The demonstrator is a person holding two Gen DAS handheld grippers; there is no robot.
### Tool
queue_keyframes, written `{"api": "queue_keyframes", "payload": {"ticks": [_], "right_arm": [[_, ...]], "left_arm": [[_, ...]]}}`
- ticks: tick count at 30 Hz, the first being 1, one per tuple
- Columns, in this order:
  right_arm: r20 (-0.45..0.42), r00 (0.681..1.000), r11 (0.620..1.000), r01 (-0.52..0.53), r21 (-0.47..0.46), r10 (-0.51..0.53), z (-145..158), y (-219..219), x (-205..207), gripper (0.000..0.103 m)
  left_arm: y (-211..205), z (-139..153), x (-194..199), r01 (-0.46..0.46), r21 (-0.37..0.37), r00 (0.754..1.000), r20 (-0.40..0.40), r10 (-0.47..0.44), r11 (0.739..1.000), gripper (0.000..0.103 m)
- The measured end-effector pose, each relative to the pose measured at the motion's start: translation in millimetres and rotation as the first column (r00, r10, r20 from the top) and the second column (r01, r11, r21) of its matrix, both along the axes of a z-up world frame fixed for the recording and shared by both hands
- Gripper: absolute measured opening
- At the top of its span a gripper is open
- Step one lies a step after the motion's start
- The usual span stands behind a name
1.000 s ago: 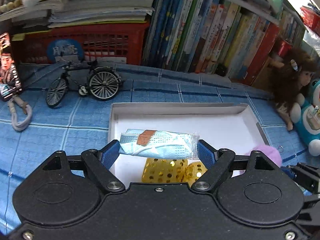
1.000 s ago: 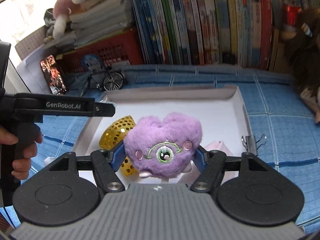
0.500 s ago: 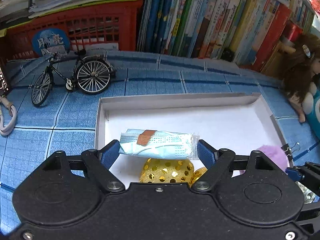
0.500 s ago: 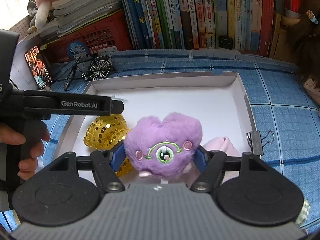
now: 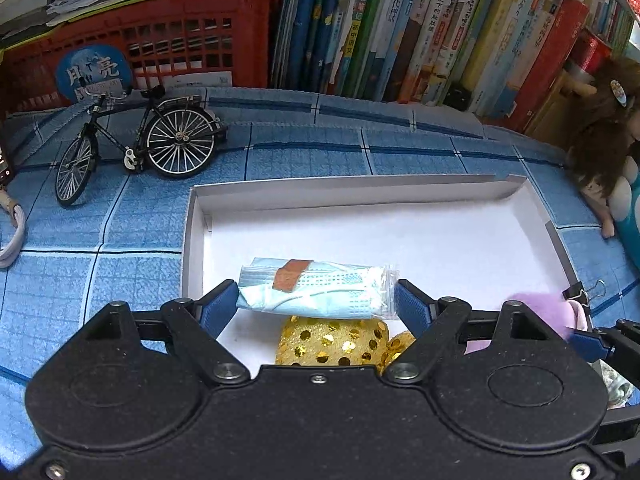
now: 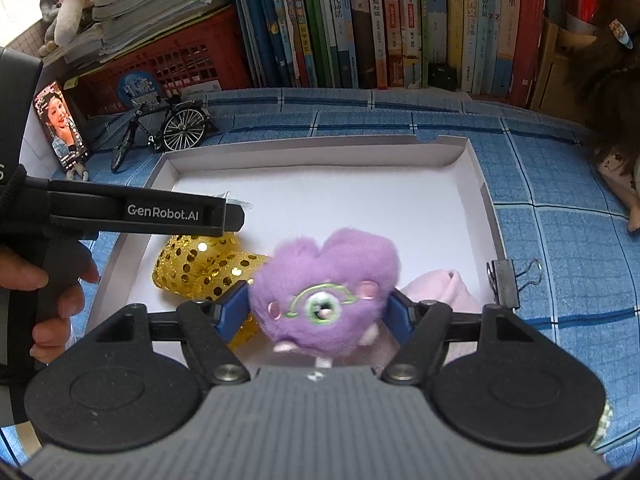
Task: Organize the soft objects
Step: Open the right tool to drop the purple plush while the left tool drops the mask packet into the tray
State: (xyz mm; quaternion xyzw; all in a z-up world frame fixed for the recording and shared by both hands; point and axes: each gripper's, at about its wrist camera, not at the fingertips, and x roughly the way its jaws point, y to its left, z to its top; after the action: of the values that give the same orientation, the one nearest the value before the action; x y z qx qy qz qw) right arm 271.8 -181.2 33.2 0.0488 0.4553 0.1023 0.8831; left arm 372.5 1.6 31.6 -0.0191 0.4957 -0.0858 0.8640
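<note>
White cardboard tray [image 6: 480, 184] holds gold sequinned pouch [image 6: 200, 268] and pink cloth [image 6: 444, 292]. Left hand-held gripper [image 5: 316, 300] clamps a bagged mask [image 5: 316, 292]; right hand-held gripper [image 6: 320, 308], opening, brackets the purple plush [image 6: 324, 276].

A matt white cardboard tray [image 5: 540, 216] is seen on a blue checked cloth [image 5: 132, 280]. A crinkly clear-plastic packet [image 5: 316, 288] holding pale blue woven fabric, a glittering gold sequin pouch [image 6: 200, 268] and a fuzzy purple plush [image 6: 324, 280] are shown. Shiny metal spokes are borne by the model bicycle [image 5: 140, 140].
</note>
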Motion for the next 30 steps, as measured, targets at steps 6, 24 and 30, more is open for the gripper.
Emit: {"api": "queue_keyframes", "payload": {"ticks": [6, 24, 30], "right_arm": [[0.021, 1.0, 1.0, 0.018, 0.022, -0.018, 6, -5, -5, 0.085], [0.245, 0.969, 0.999, 0.017, 0.046, -0.027, 66, -26, -80, 0.089], [0.319, 0.948, 0.999, -0.004, 0.048, -0.011, 77, -31, -116, 0.09]], "left_arm": [[6, 12, -6, -0.017, 0.01, 1.0, 0.023, 0.017, 1.0, 0.084], [17, 87, -98, 0.014, -0.053, 0.981, 0.196, -0.004, 0.999, 0.085], [27, 105, -138, 0.025, -0.078, 0.965, 0.261, -0.004, 0.997, 0.085]]}}
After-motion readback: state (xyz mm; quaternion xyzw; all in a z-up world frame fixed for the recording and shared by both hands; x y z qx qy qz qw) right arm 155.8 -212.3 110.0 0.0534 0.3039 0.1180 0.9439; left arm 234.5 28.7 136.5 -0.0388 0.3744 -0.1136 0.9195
